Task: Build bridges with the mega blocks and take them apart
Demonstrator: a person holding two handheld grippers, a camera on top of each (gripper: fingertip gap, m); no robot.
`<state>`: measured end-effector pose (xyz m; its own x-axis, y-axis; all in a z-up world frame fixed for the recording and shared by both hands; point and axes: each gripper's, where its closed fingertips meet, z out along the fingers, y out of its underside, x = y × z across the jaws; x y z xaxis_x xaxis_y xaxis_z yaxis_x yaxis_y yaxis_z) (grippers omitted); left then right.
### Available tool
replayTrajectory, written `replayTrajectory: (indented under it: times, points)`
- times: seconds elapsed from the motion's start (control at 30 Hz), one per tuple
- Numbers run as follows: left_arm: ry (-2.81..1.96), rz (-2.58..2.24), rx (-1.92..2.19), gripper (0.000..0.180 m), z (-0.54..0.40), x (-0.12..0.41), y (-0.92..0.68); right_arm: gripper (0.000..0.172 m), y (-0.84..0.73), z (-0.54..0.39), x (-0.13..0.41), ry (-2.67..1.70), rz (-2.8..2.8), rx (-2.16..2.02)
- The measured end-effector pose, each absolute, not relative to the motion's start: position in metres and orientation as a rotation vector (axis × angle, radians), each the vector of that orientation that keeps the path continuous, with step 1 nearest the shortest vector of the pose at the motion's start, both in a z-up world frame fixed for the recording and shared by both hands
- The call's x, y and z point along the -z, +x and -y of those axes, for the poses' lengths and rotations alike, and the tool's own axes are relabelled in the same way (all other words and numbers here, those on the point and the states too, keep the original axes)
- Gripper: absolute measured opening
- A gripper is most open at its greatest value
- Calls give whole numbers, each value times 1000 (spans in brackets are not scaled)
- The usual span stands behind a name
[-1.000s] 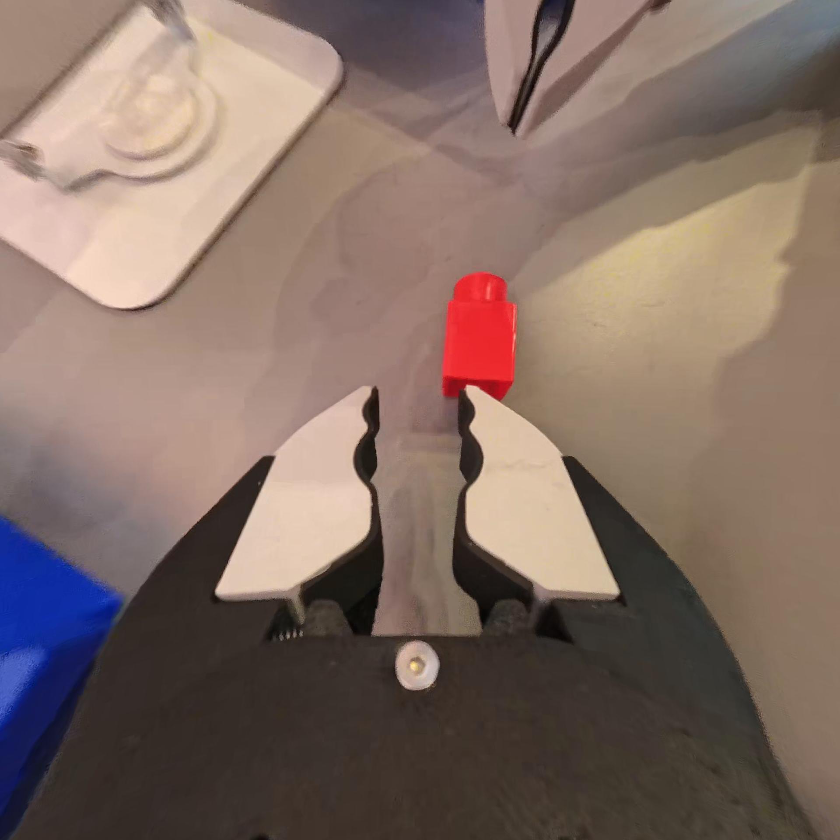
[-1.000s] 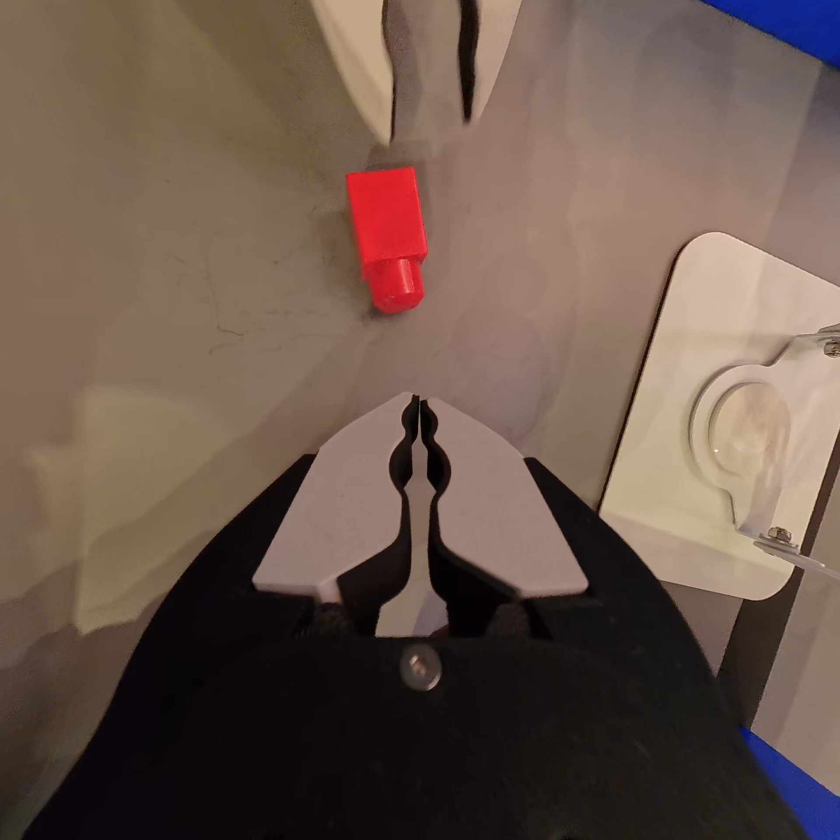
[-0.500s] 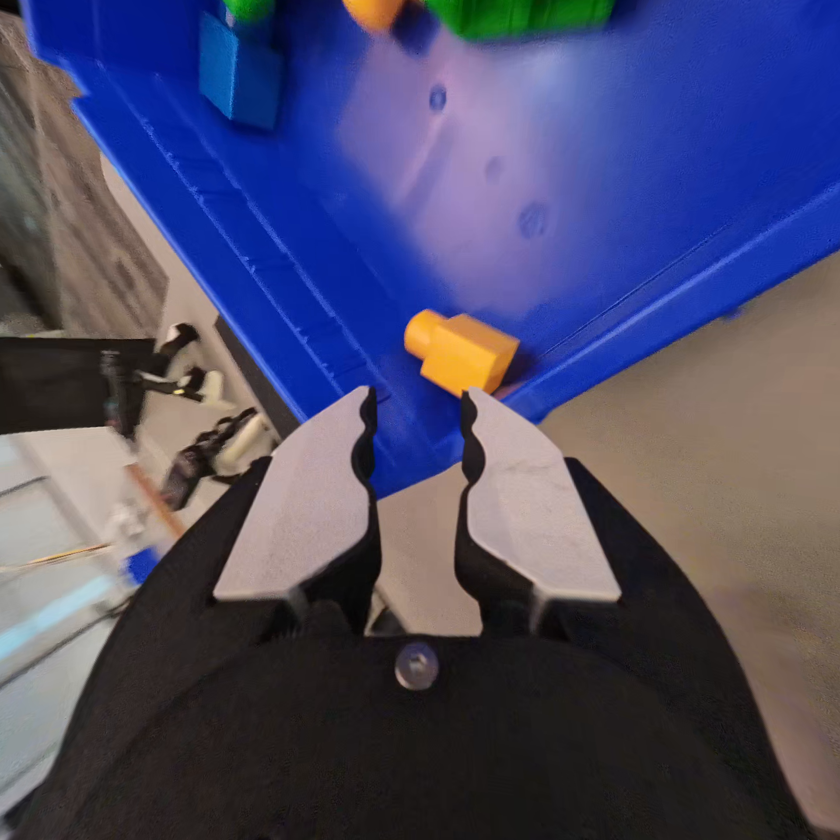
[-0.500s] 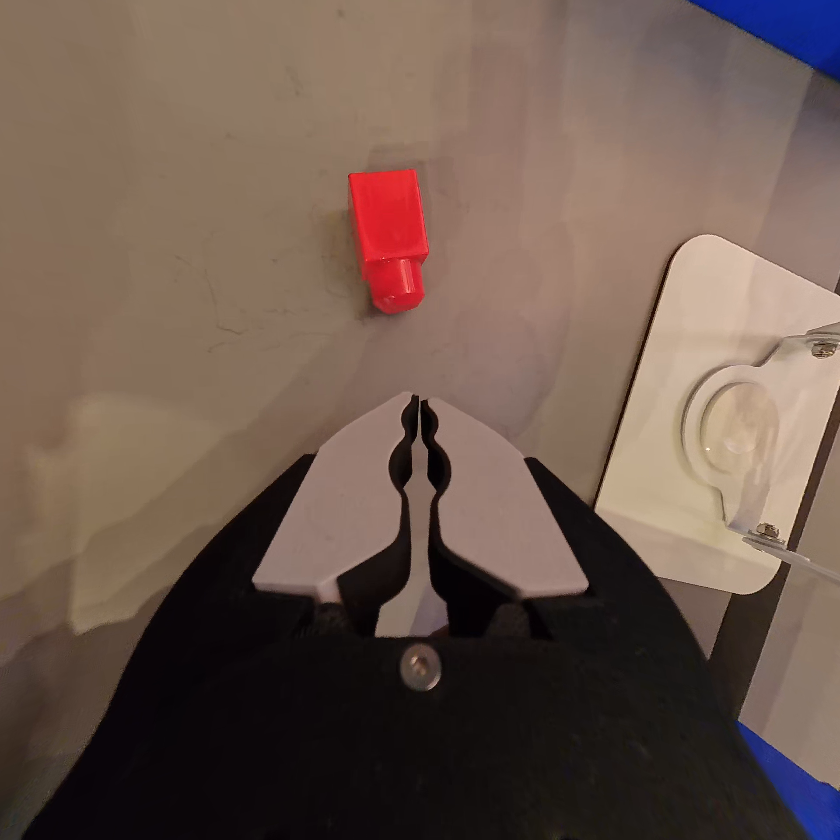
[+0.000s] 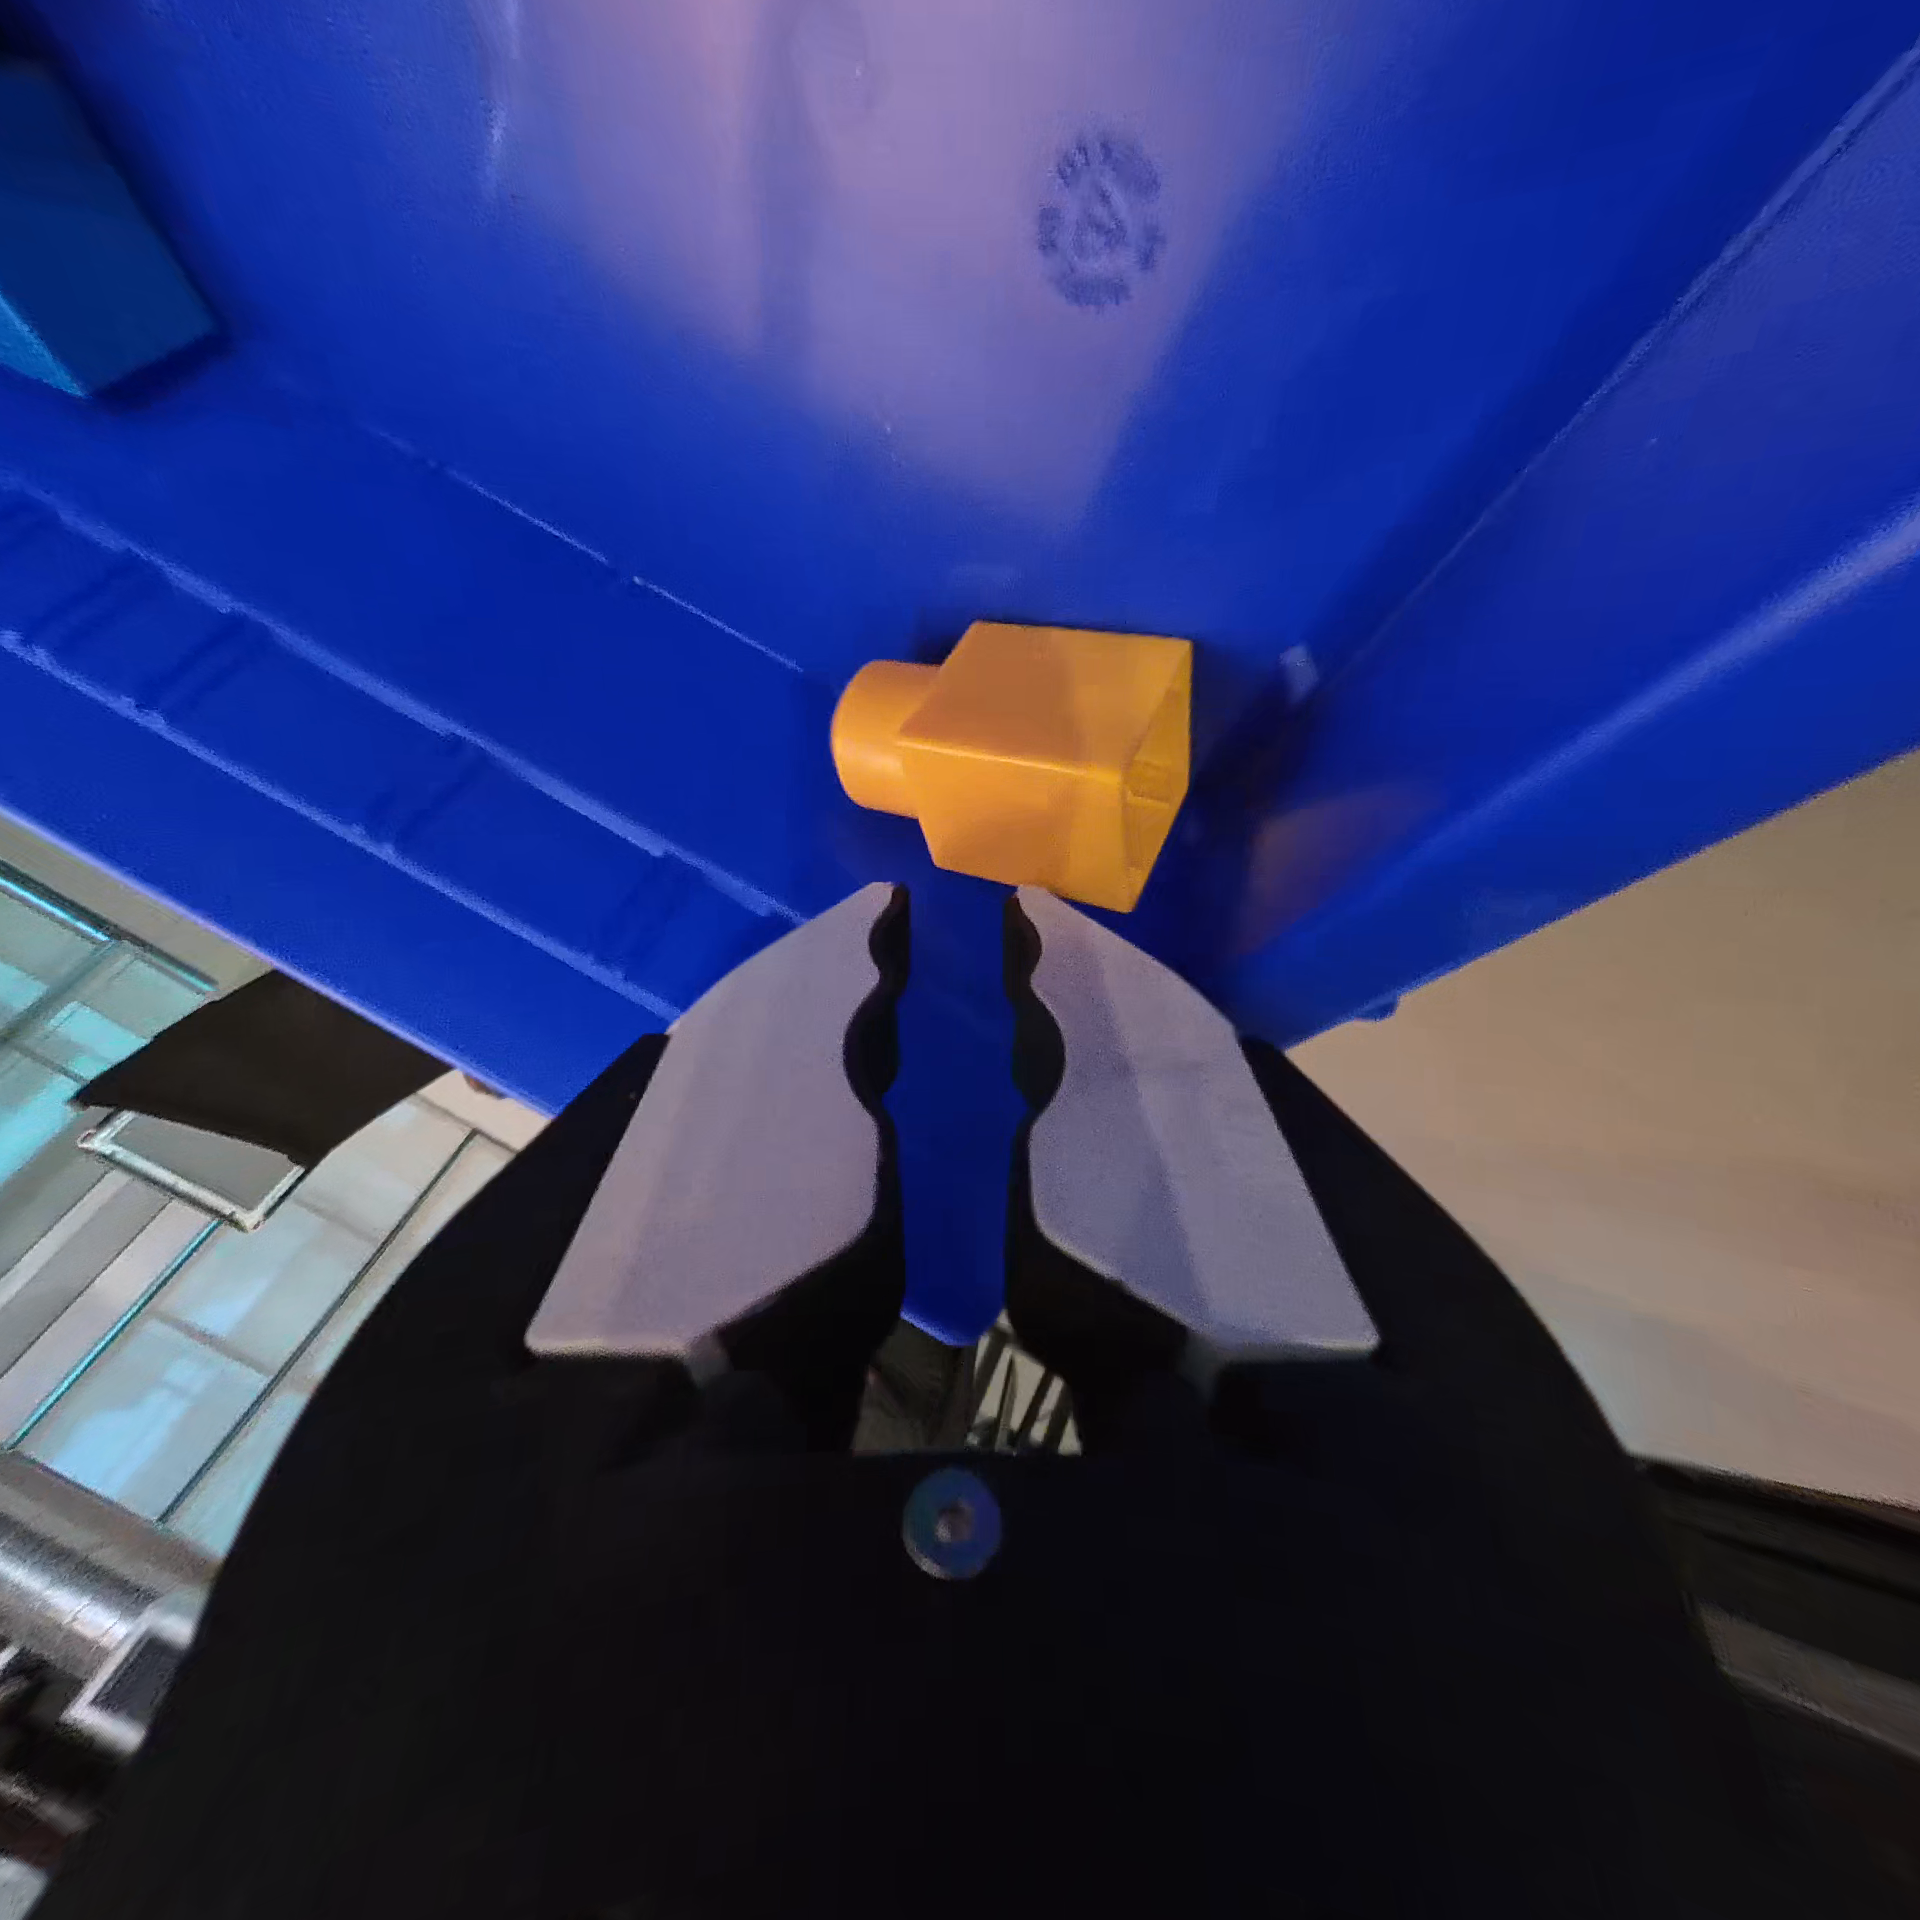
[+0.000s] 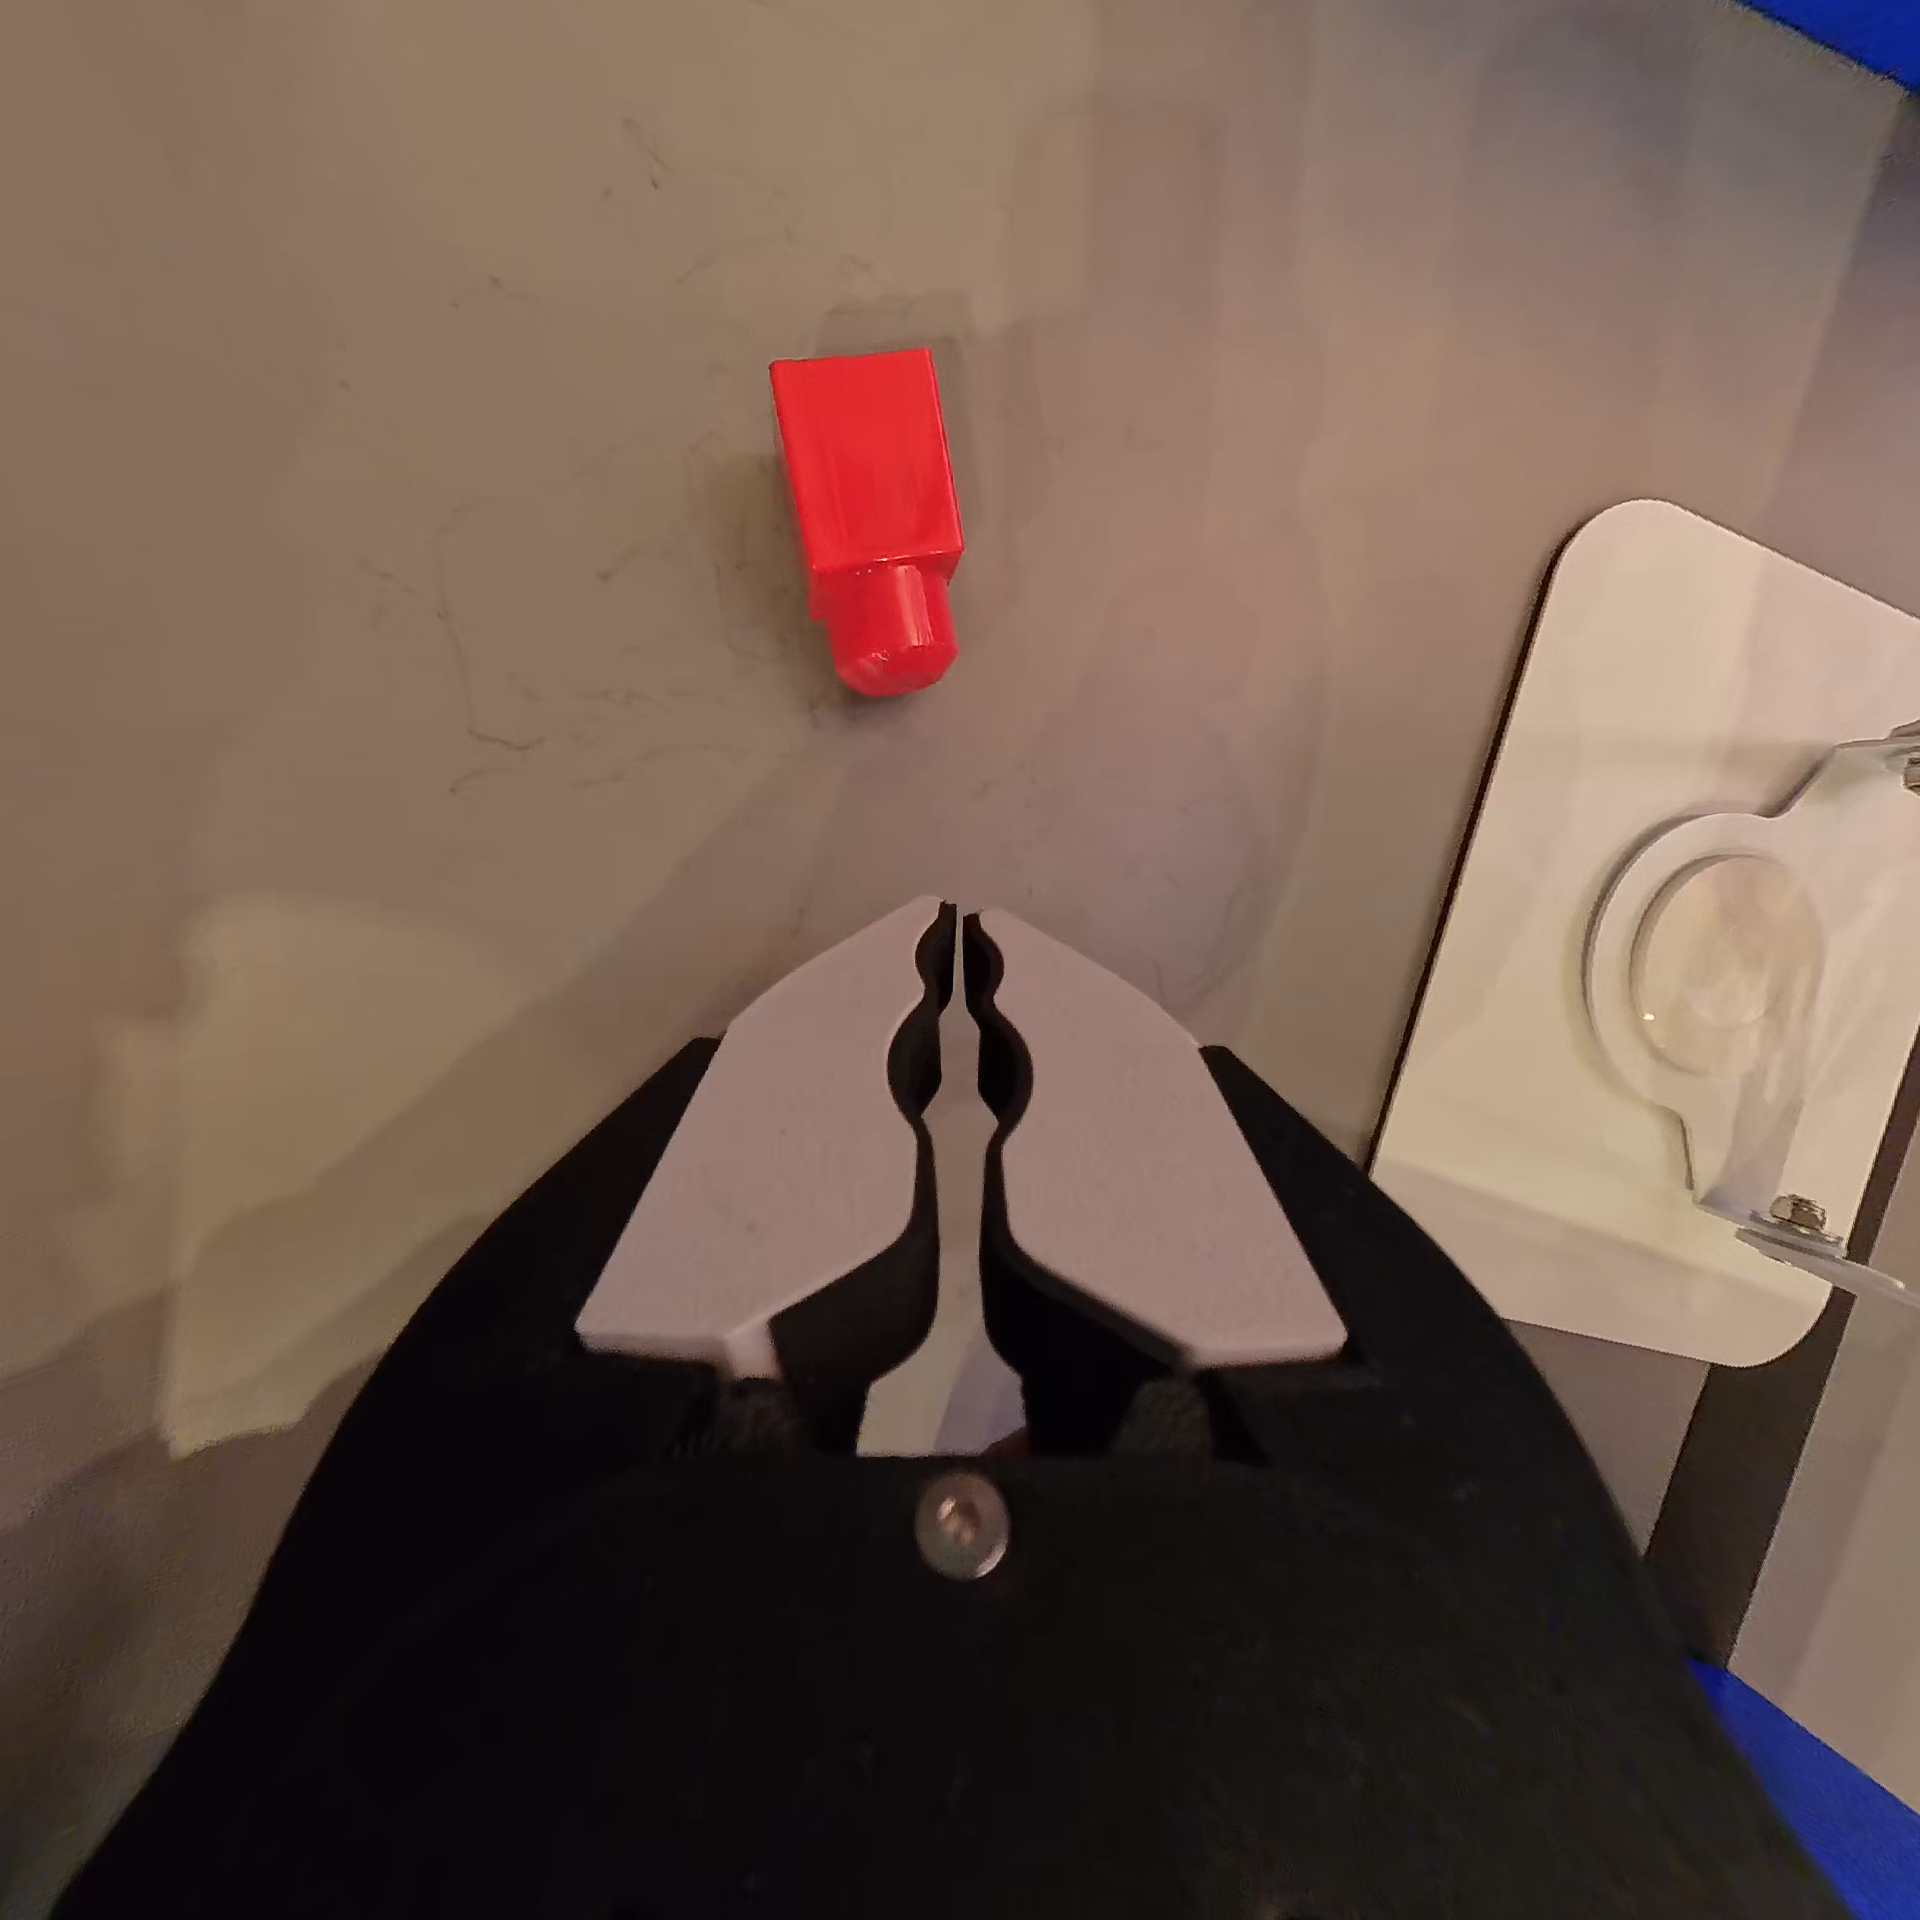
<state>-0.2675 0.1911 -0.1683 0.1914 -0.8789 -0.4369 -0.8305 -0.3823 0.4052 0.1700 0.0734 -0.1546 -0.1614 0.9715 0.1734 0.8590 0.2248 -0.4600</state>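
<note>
In the left wrist view an orange one-stud block (image 5: 1029, 764) lies on its side in the corner of a blue bin (image 5: 727, 364). My left gripper (image 5: 956, 899) is open and empty. Its fingertips are just short of the block, above the bin's corner. In the right wrist view a red one-stud block (image 6: 868, 520) lies on its side on the grey table (image 6: 364, 520), stud toward me. My right gripper (image 6: 954, 914) is shut on nothing, hovering a short way behind the red block.
A lighter blue block (image 5: 83, 281) lies in the bin at the far left. A white plate with a clear bracket (image 6: 1683, 935) sits on the table right of the right gripper. A blue bin edge (image 6: 1808, 1787) shows at the lower right. Across from one pair of fingers to the other is roughly 45 centimetres.
My left gripper swung away from the red block to the blue bin, closed in on the orange block, and its jaws narrowed. The right gripper stayed shut and almost still.
</note>
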Motion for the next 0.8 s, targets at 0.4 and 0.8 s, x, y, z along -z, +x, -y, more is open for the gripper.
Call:
replayTrajectory:
  times: [0.4, 0.8]
  points:
    - [2929, 1739, 433, 37, -201, 156, -200, 1, 172, -76, 150, -1679, 2064, -343]
    - [2805, 1657, 756, 21, -211, 180, -207, 2, 171, -75, 154, -1679, 2072, -338]
